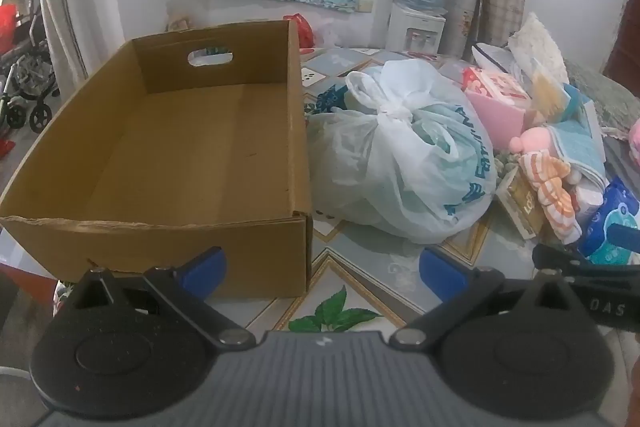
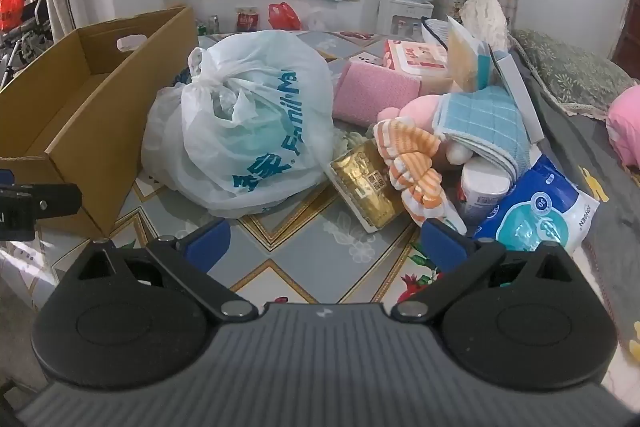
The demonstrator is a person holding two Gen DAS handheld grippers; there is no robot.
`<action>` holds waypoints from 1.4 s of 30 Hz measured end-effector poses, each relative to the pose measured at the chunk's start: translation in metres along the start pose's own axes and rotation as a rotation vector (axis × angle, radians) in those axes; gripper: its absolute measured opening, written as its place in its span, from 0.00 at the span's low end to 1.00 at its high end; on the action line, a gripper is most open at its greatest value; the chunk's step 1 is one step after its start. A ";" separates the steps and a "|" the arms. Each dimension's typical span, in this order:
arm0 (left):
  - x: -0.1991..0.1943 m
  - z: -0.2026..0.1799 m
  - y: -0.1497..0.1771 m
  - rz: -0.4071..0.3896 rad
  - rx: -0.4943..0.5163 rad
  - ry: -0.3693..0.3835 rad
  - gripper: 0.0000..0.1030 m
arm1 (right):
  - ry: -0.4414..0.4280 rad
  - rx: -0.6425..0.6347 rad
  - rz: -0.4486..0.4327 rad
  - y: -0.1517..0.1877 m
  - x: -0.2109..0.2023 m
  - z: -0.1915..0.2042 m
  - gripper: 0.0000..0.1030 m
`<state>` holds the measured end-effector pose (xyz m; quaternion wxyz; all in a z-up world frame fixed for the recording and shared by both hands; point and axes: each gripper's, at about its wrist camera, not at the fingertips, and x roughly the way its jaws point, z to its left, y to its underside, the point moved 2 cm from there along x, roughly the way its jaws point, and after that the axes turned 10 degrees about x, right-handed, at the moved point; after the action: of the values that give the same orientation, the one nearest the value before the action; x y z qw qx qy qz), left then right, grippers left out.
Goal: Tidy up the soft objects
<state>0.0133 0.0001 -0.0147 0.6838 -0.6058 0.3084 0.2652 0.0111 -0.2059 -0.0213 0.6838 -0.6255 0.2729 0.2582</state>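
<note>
Both tools spread wide, empty: left tool, right tool. Tied plastic bag on counter, just beside empty cardboard box. Bag probably light, squashy, slippery; best pinched at knot. Striped plush toy soft too.

Orange-striped plush toy, brown box

One cardboard box, one plastic bag (knotted), one doll.

Box left, tied bag just right, soft stuff beyond bag's right.
</note>
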 end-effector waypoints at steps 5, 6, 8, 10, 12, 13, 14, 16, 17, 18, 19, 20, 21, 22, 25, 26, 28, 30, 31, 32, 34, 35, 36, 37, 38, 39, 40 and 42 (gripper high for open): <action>0.000 0.000 0.000 0.001 0.003 0.003 1.00 | 0.000 -0.003 -0.006 0.000 -0.001 0.002 0.99; 0.000 0.000 0.000 0.000 0.004 0.005 1.00 | 0.000 -0.004 -0.006 0.001 -0.001 0.002 0.99; 0.001 0.000 0.000 0.001 0.007 0.009 1.00 | 0.000 -0.002 -0.003 0.000 0.000 0.002 0.99; 0.001 0.000 0.001 0.002 0.010 0.013 1.00 | 0.001 -0.004 -0.002 0.000 0.000 0.003 0.99; 0.001 0.001 0.001 0.002 0.011 0.017 1.00 | 0.004 -0.008 -0.001 0.000 0.000 0.003 0.99; -0.001 0.004 0.002 0.002 0.003 0.012 1.00 | 0.005 -0.008 -0.001 0.000 0.001 0.002 0.99; -0.001 0.002 0.002 0.004 0.003 0.008 1.00 | 0.004 -0.008 -0.002 0.000 0.000 0.004 0.99; -0.002 0.003 0.004 0.005 0.003 0.006 1.00 | 0.002 -0.006 -0.003 0.000 0.000 0.004 0.99; -0.002 0.002 0.003 0.004 0.003 0.005 1.00 | 0.000 -0.007 -0.002 0.001 0.000 0.005 0.99; -0.003 0.002 0.003 0.004 0.003 0.005 1.00 | -0.002 -0.006 -0.002 0.002 0.000 0.005 0.99; -0.003 0.002 0.003 0.004 0.003 0.006 1.00 | -0.003 -0.006 -0.001 0.002 0.000 0.005 0.99; -0.003 0.002 0.003 0.004 0.003 0.007 1.00 | -0.003 -0.006 -0.001 0.001 0.000 0.005 0.99; -0.002 0.002 0.003 0.004 0.003 0.007 1.00 | -0.002 -0.008 -0.001 0.002 0.000 0.005 0.99; -0.001 0.002 0.003 0.005 0.002 0.007 1.00 | -0.003 -0.007 -0.001 0.002 0.000 0.004 0.99; -0.002 0.002 0.003 0.007 0.004 0.009 1.00 | 0.000 -0.014 -0.004 0.002 0.000 0.006 0.99; -0.002 0.002 0.003 0.008 0.002 0.009 1.00 | 0.000 -0.013 -0.004 0.002 0.000 0.005 0.99; -0.002 0.002 0.003 0.010 0.004 0.012 1.00 | 0.000 -0.012 -0.003 0.002 -0.001 0.005 0.99; -0.001 0.000 0.003 0.012 0.004 0.010 1.00 | -0.001 -0.008 -0.001 0.002 0.000 0.004 0.99; -0.001 0.001 0.002 0.013 0.004 0.011 1.00 | -0.001 -0.007 0.000 0.002 0.000 0.004 0.99; -0.001 0.000 0.003 0.012 0.003 0.012 1.00 | -0.002 -0.006 0.000 0.002 0.000 0.004 0.99; 0.001 -0.001 0.003 0.016 0.001 0.014 1.00 | -0.003 -0.007 0.000 0.002 0.000 0.004 0.99; 0.002 -0.001 0.003 0.017 0.001 0.014 1.00 | -0.002 -0.010 -0.003 0.002 0.000 0.004 0.99; 0.002 -0.001 0.003 0.018 0.001 0.014 1.00 | 0.000 -0.013 -0.005 0.002 -0.001 0.004 0.99; 0.002 -0.002 0.004 0.018 0.002 0.013 1.00 | 0.003 -0.017 -0.007 0.001 -0.001 0.004 0.99; 0.002 -0.002 0.004 0.018 0.003 0.012 1.00 | 0.005 -0.021 -0.009 0.002 -0.001 0.005 0.99; 0.002 -0.002 0.004 0.017 0.005 0.011 1.00 | 0.004 -0.022 -0.010 0.002 -0.001 0.006 0.99; 0.002 -0.003 0.004 0.017 0.007 0.010 1.00 | 0.003 -0.022 -0.009 0.002 0.000 0.006 0.99; 0.001 -0.003 0.005 0.017 0.008 0.008 1.00 | -0.003 -0.018 -0.006 0.002 0.000 0.006 0.99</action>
<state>0.0105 -0.0018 -0.0191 0.6826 -0.6015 0.3173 0.2675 0.0099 -0.2001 -0.0228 0.6792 -0.6320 0.2679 0.2596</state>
